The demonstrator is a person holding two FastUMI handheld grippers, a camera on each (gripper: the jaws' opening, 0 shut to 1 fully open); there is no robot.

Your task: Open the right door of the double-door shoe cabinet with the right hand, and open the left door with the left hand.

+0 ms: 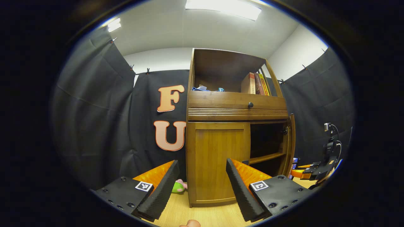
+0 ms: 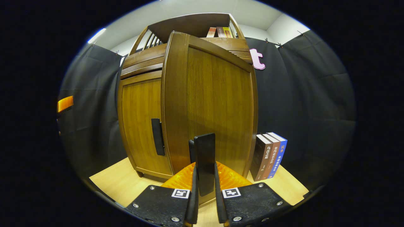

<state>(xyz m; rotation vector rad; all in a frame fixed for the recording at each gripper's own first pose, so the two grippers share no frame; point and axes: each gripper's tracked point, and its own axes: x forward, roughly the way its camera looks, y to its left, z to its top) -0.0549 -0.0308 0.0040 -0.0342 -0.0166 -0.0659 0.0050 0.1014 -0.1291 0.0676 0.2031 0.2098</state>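
The wooden shoe cabinet (image 1: 236, 107) stands ahead in the left gripper view. Its left door (image 1: 217, 160) is closed. Its right door (image 1: 292, 142) is swung out, showing dark shelves inside. My left gripper (image 1: 202, 186) is open, a short way in front of the closed left door and touching nothing. In the right gripper view the open right door (image 2: 211, 104) is close up, and my right gripper (image 2: 205, 176) is shut on its dark vertical handle (image 2: 204, 157). The left door (image 2: 142, 126) beside it carries its own dark handle (image 2: 157, 137). The right gripper (image 1: 311, 171) shows by the open door's edge.
A drawer with a round knob (image 1: 250, 105) sits above the doors, with books (image 1: 255, 83) on the open shelf on top. A green and pink toy (image 1: 179, 186) lies on the floor left of the cabinet. Three books (image 2: 270, 154) stand right of it.
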